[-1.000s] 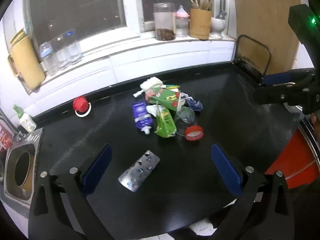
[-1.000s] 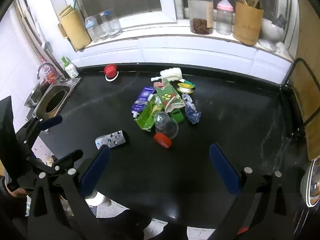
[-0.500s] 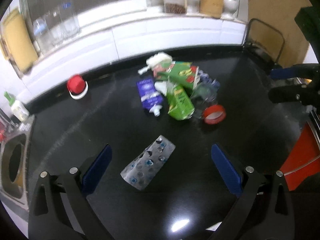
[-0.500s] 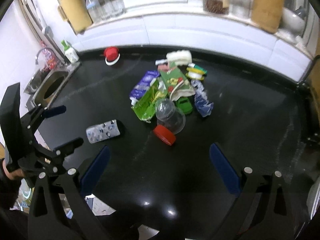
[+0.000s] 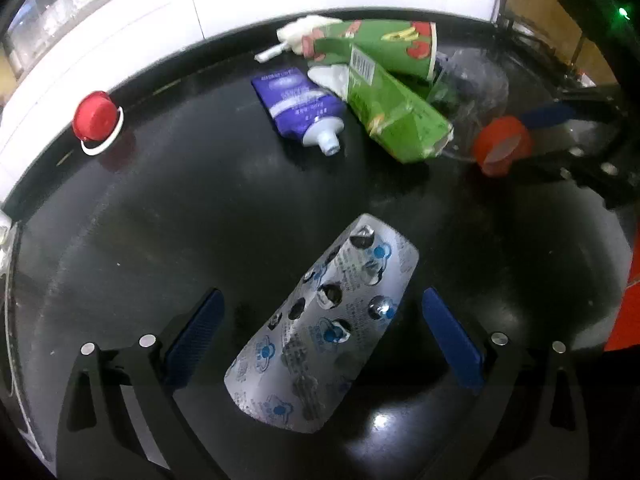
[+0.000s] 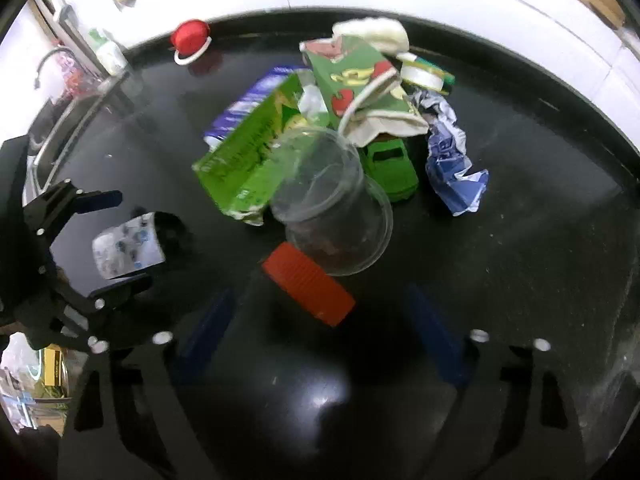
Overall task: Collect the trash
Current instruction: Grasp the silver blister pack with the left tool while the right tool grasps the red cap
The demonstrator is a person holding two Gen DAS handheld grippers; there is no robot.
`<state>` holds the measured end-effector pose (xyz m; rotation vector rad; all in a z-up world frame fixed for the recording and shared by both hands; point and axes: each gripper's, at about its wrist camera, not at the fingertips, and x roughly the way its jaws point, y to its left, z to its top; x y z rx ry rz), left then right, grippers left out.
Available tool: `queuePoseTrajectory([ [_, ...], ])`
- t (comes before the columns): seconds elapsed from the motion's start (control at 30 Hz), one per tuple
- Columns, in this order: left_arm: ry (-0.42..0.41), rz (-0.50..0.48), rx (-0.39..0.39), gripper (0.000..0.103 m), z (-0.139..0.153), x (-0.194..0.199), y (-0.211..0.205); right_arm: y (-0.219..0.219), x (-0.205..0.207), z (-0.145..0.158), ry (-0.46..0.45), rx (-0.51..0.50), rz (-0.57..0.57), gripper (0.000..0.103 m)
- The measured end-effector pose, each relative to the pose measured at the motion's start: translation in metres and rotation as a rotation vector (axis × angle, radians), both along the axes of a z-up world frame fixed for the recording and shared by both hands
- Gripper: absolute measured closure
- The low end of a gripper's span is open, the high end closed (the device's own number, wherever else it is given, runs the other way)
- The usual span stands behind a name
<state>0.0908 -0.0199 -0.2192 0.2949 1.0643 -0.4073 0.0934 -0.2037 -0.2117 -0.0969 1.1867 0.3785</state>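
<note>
Since the earlier frame both grippers have been brought down close over the black counter (image 5: 160, 208), so that the trash now fills each view and the window sill is cut off at the top. The main heap is gathered in the middle of the counter: two green cartons (image 6: 248, 160), a clear plastic cup (image 6: 332, 208) tipped against them, a purple tube (image 5: 300, 108) and a crumpled blue wrapper (image 6: 452, 164), apparently piled so that it can be cleared piece by piece. A silver blister pack (image 5: 332, 320) lies apart from the heap, flat on the counter. The left gripper (image 5: 320, 340) is held wide open, with the blister pack lying between its pads untouched, probably lined up for a pinch. The right gripper (image 6: 316, 328) is being closed, with the orange lid (image 6: 308, 288) just ahead of its pads, not yet pressed. A red cap (image 5: 96, 120) sits alone near the wall.
</note>
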Motion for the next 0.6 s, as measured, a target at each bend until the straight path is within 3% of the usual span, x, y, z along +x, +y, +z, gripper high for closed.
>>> queuePoseTrajectory([
  [0.13, 0.002, -0.004, -0.021, 0.011, -0.005, -0.003, 0.002, 0.002, 0.005, -0.008, 0.028, -0.007, -0.001, 0.061],
  [0.2, -0.011, 0.02, -0.028, 0.026, -0.003, -0.003, 0.004, 0.005, 0.003, -0.007, 0.025, -0.019, 0.012, 0.084],
  [0.23, -0.015, 0.029, -0.028, 0.032, -0.001, -0.003, 0.004, 0.006, 0.001, -0.006, 0.021, -0.026, 0.017, 0.087],
  [0.27, -0.015, 0.037, -0.028, 0.046, 0.001, -0.003, 0.004, 0.007, 0.0, -0.005, 0.018, -0.029, 0.018, 0.088],
  [0.37, 0.031, 0.071, -0.077, 0.059, 0.007, -0.001, 0.005, 0.005, -0.006, 0.001, 0.01, -0.015, 0.012, 0.088],
  [0.6, 0.008, 0.139, -0.059, 0.063, 0.029, -0.02, -0.002, -0.005, -0.022, 0.033, -0.044, 0.015, -0.013, 0.088],
])
